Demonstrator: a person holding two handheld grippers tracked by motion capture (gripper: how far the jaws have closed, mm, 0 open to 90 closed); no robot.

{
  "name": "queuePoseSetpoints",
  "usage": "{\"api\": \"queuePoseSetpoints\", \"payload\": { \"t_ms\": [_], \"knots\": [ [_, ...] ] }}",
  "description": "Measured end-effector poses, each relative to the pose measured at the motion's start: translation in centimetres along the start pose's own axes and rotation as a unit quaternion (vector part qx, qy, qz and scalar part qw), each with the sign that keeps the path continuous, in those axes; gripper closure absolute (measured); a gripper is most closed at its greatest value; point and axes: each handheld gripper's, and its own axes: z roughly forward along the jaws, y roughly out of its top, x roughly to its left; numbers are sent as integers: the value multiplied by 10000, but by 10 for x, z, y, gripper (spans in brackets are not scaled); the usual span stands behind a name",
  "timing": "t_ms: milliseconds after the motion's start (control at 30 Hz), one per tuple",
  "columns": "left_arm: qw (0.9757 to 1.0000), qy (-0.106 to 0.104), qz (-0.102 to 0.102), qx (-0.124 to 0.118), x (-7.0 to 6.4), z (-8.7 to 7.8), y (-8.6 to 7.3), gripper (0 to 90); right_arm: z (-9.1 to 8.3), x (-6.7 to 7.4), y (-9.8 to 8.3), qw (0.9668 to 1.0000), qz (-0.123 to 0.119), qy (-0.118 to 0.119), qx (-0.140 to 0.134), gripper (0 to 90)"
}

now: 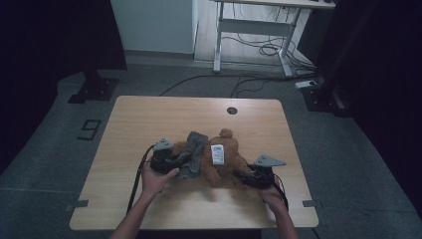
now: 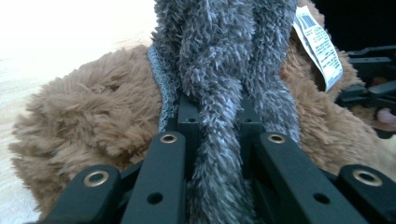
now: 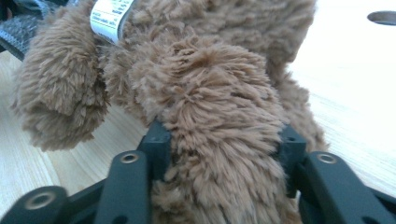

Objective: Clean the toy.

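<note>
Brown plush bear (image 1: pixel 224 159), white tag | left hand-held gripper (image 1: pixel 171 162) clamps grey fuzzy cloth (image 1: pixel 191 154) | right hand-held gripper (image 1: pixel 244 177) grips bear's limb

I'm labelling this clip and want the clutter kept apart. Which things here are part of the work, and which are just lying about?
In the work:
- brown plush bear, a limb between the right gripper pads
- grey fuzzy garment, pinched in the left gripper
- white tag on the bear

Lying about:
- table with its cable hole
- white desk and floor cables behind
</note>
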Motion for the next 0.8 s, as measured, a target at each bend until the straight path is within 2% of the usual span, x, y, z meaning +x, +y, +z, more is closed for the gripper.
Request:
{"api": "queuePoseSetpoints", "payload": {
  "t_ms": [100,167,267,367,500,567,633,700,800],
  "knots": [
    [9998,38,159,102,-10,-6,7,776,4,0,-4,10000,-30,28,27,584],
    [9992,76,388,114,-23,-9,21,775,5,0,-6,10000,-27,43,-3,589],
    [9981,-70,607,43,-45,-4,42,774,5,2,-7,10000,44,-6,-78,588],
    [9965,-228,793,138,-69,16,60,773,4,4,-8,10000,-3,-44,-77,588],
    [9946,-358,855,473,-88,55,68,769,4,3,-11,9999,28,-50,-82,588],
    [9935,-250,948,582,-93,69,64,769,4,2,-11,9999,25,-104,-65,589],
    [9941,-233,912,540,-92,73,59,771,4,1,-13,9999,-2,-165,-9,591],
    [9954,-220,820,453,-86,69,55,774,4,-1,-15,9999,49,-121,4,594],
    [9967,-59,744,317,-73,55,48,775,4,-2,-16,9999,48,-95,8,595]
  ]
}}
